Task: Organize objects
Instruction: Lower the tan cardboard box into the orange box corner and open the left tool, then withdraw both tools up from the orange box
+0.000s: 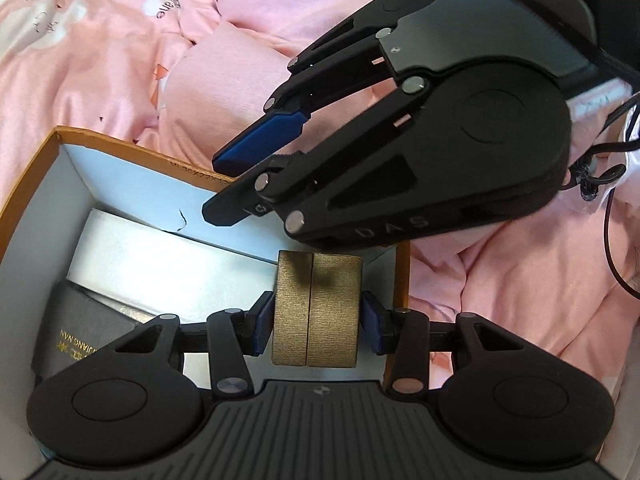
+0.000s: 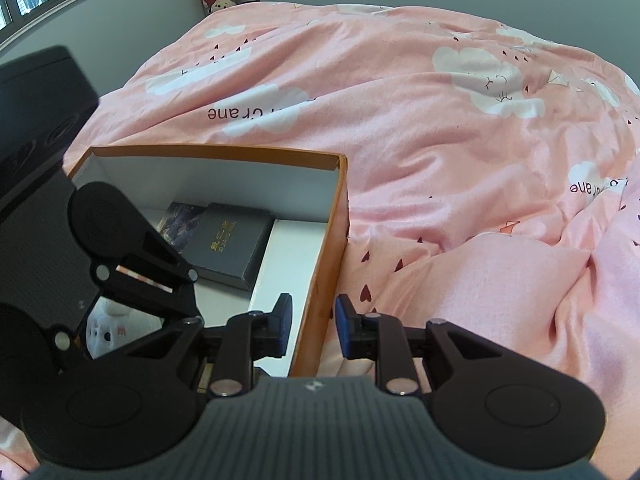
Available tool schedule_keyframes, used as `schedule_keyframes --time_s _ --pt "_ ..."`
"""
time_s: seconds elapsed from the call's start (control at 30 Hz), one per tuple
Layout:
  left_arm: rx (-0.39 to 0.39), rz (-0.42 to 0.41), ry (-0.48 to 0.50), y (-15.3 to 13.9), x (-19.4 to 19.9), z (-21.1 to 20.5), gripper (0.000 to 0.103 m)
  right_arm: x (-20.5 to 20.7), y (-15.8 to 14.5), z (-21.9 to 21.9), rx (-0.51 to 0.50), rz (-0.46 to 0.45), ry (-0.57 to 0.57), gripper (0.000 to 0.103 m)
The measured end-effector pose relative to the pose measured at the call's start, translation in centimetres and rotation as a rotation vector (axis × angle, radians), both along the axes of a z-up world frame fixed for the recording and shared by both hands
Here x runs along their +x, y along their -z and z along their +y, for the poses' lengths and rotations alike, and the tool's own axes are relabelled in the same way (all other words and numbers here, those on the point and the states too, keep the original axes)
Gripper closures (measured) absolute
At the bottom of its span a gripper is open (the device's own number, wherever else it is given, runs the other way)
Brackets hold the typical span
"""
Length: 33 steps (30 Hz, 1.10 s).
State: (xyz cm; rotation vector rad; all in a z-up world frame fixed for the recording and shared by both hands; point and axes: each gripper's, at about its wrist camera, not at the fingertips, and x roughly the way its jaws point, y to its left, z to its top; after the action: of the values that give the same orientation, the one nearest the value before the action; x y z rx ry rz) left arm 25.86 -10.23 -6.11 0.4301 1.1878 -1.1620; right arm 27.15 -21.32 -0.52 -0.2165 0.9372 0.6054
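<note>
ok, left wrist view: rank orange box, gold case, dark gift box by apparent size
1. orange box, holds the others.
2/3. dark gift box and gold case, held in the left gripper: unsure, the gift box is partly hidden and the case is nearer the camera.

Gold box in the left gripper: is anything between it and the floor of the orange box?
Nothing visible directly below the gold box. The white box lies beside it, and the right gripper straddles the orange box wall nearby.
</note>
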Motion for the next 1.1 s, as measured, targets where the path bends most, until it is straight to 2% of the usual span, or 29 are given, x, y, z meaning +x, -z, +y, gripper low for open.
schedule_keyframes --time_s 0.23,0.47,0.6,0.7,0.77,0.83,0.9,1.0,1.1 --pt "0.016 0.016 -0.016 0.5 0.9 -0.8 0.052 -0.1 0.2 0.1 -0.013 0.007 -0.003 0.077" --pt "-0.021 0.011 -0.072 -0.1 0.5 1.5 0.045 -0.3 0.6 0.2 -0.037 0.011 0.000 0.067" --pt "0.012 0.049 -0.220 0.0 0.6 2.9 0.044 -0.5 0.6 0.3 -0.049 0.002 0.009 0.057" --pt "0.023 0.125 -0.381 0.5 0.7 4.6 0.052 -0.9 0.4 0.3 -0.056 -0.014 0.013 0.049" --pt "0.019 0.181 -0.470 0.9 0.6 5.5 0.068 -1.0 0.4 0.3 -0.060 -0.023 0.012 0.048" --pt "-0.006 0.211 -0.537 1.3 0.4 6.2 0.071 -1.2 0.4 0.4 -0.060 -0.028 0.011 0.044" --pt "-0.018 0.222 -0.580 1.7 0.2 6.4 0.075 -1.3 0.4 0.4 -0.057 -0.032 0.014 0.038" --pt "-0.028 0.213 -0.616 2.0 0.1 6.4 0.080 -1.6 0.3 0.4 -0.056 -0.040 0.019 0.036" --pt "-0.040 0.210 -0.639 2.0 -0.2 6.4 0.080 -2.0 0.2 0.4 -0.057 -0.043 0.013 0.036"
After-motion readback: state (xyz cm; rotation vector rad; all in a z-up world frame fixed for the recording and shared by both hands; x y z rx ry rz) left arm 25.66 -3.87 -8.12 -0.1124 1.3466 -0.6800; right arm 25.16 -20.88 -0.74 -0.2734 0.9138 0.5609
